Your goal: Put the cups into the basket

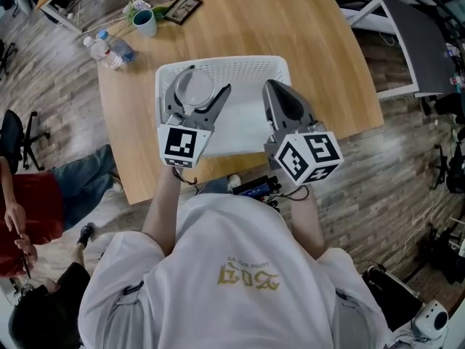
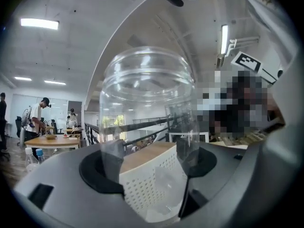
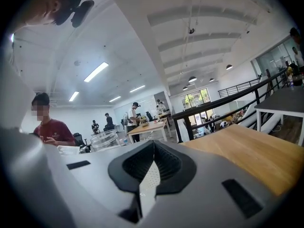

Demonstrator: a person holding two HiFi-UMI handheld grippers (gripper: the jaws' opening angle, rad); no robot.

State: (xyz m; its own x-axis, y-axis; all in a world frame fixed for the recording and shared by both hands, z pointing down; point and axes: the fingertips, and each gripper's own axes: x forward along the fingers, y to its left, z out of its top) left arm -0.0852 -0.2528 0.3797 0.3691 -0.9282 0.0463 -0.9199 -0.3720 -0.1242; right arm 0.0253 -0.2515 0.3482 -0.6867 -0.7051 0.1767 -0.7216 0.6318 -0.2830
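While the left gripper clamped a cup above the basket's left end, the right gripper hung empty, jaws together; lowering and release seemed the next need.

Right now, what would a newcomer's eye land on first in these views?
The clear plastic cup stands out, clamped in the left tool over the white basket on the near side of the wooden table. Beside it the right tool hangs over the basket, shut and empty. A teal mug and water bottles sit at the table's far left corner.
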